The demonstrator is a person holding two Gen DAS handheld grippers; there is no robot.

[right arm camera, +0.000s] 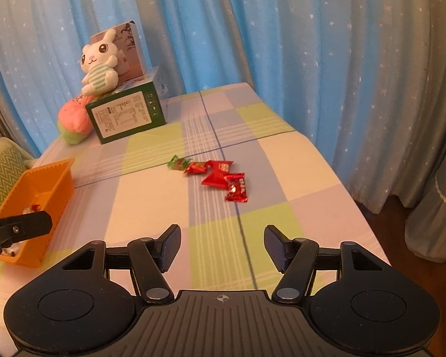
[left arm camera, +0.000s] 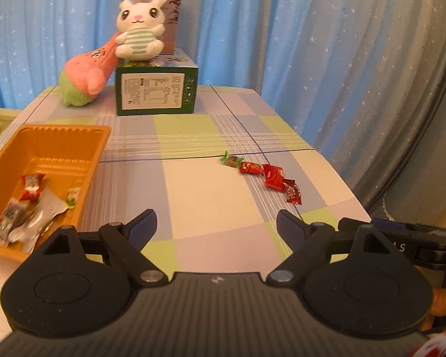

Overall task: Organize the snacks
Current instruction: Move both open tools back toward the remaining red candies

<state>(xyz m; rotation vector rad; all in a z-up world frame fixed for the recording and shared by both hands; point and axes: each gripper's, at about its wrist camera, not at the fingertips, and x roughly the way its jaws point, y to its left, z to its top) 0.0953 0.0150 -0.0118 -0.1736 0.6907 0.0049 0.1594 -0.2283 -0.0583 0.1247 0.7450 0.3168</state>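
The left gripper [left arm camera: 216, 226] hangs over the checked tablecloth [left arm camera: 211, 196] with its jaws spread wide and nothing between them; the right gripper [right arm camera: 222, 247] is likewise released and empty.

In the left wrist view an orange plastic tray [left arm camera: 83, 163] with ribbed walls sits at about 9 o'clock, holding a few wrapped snacks — a red-and-white one [left arm camera: 31, 186], a small green-and-white one [left arm camera: 73, 197] and some crinkled silvery packets [left arm camera: 41, 217]. Out on the cloth at about 1 o'clock lies a loose row of four candies, touching or nearly so: a green-wrapped candy [left arm camera: 230, 160] at the far end, then a red candy [left arm camera: 249, 167], a larger red packet [left arm camera: 273, 176] and a small red packet [left arm camera: 293, 195] nearest. Nothing lies between either gripper and that row.

At 11 o'clock stands a green cardboard box [left arm camera: 156, 90] with a printed white label, a soft white rabbit toy [left arm camera: 139, 29] in a striped shirt seated on top against a taller pale box [left arm camera: 171, 15]. A fuzzy pink-and-green plush [left arm camera: 84, 80] leans beside the box. Blue star-speckled curtains [left arm camera: 312, 44] hang in folds behind the table.
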